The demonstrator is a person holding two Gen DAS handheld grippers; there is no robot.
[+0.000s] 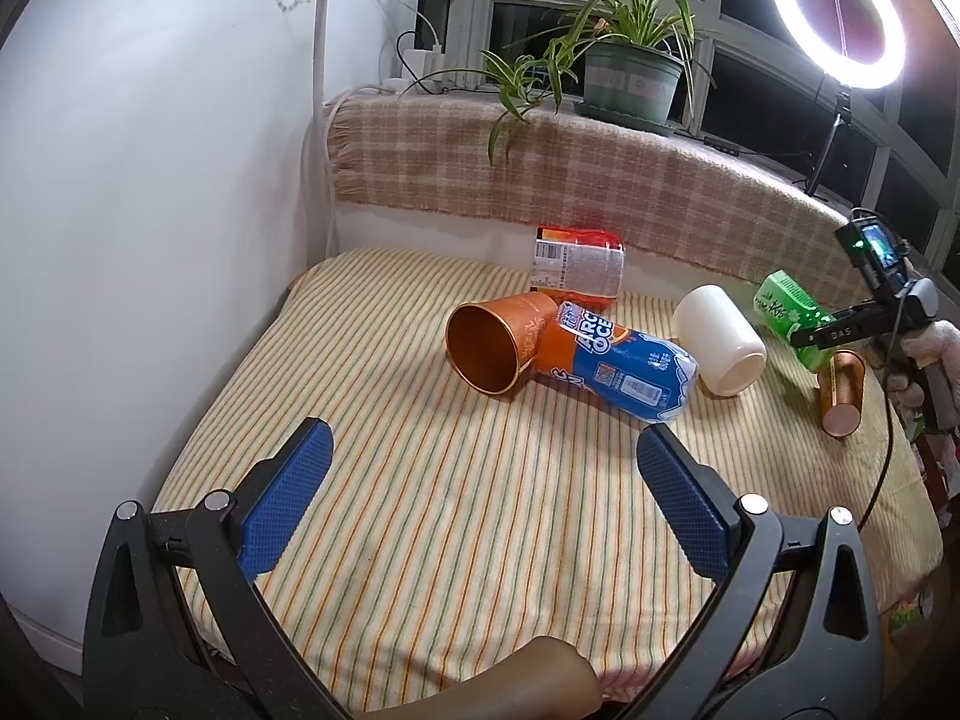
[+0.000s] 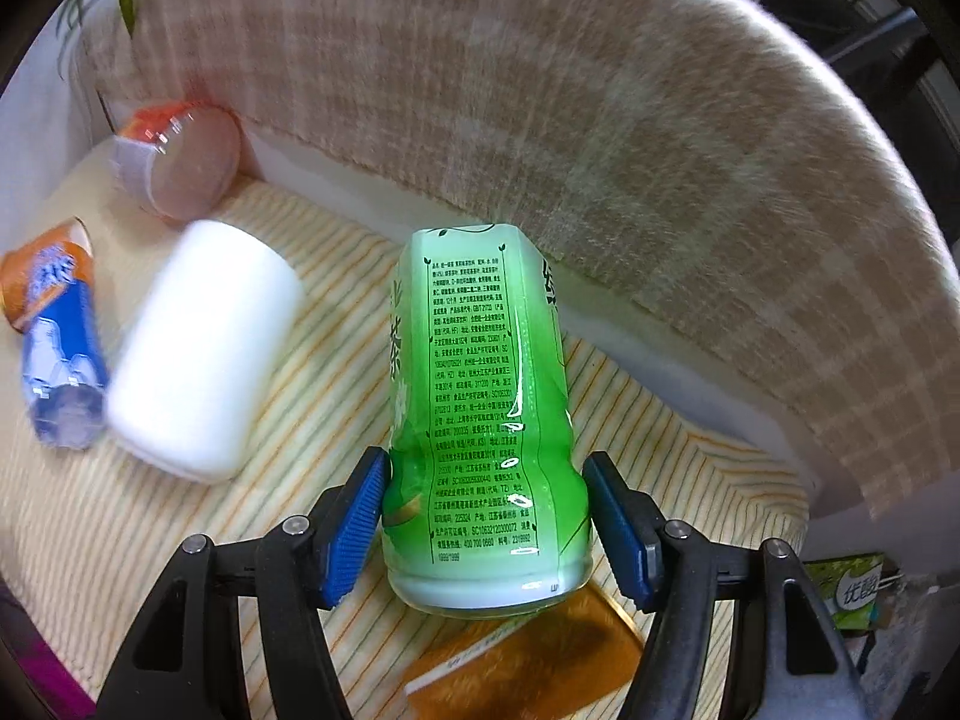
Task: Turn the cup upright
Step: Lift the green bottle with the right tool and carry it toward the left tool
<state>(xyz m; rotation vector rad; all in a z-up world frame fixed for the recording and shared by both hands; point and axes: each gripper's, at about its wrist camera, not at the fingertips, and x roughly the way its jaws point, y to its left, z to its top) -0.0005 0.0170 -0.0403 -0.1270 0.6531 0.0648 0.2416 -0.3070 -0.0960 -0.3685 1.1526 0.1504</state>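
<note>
Right gripper (image 2: 486, 516) bracketed the lower body of a green tea cup (image 2: 480, 420), one blue pad (image 2: 354, 528) pressed to its left side; whether the right pad touched could not be settled, a thin gap seeming to remain. In the left wrist view this green tea cup (image 1: 792, 315) sat at the far right of the striped cloth (image 1: 420, 510), tilted, beside the right gripper (image 1: 825, 336). The thin glossy printed wall suggested a light, easily dented, somewhat slippery vessel, best held low on the waisted section with modest force. Left gripper (image 1: 483, 462) hung with its jaws spread wide over bare cloth, holding nothing. Lying on their sides were an orange cup (image 1: 501, 342) with its mouth toward the camera, a blue-and-orange cup (image 1: 624, 372), a white cup (image 1: 720, 342), a red-labelled cup (image 1: 579, 267) at the far edge and a copper cup (image 1: 843, 393). Motion blur softened the right wrist view's left half; the green cup's mouth and its contact with the cloth were hidden.
</note>
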